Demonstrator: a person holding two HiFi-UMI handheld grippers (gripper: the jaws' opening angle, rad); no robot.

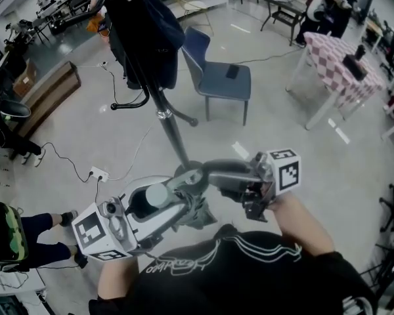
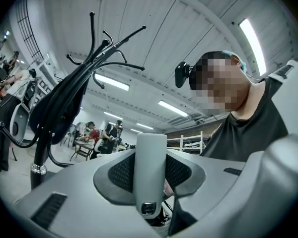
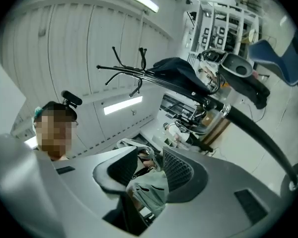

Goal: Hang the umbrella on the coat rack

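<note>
The coat rack's pole [image 1: 173, 130] rises ahead of me, with a dark jacket [image 1: 144, 31] on its hooks; those hooks [image 2: 97, 58] are also in the left gripper view. My left gripper [image 1: 167, 199] is shut on the folded umbrella's grey cylindrical handle [image 2: 150, 152], which stands upright between its pads. My right gripper [image 1: 196, 178] comes in from the right. Its jaws stand open, and the umbrella's pale green fabric [image 3: 149, 190] and strap loop [image 3: 134, 145] lie loose between them. The umbrella [image 1: 196, 212] hangs low between both grippers, short of the pole.
A blue chair [image 1: 217, 74] stands behind the rack. A table with a checked cloth [image 1: 345, 61] is at the back right. A power strip [image 1: 98, 174] with cables lies on the floor to the left. Another person's legs [image 1: 46, 228] are at the left edge.
</note>
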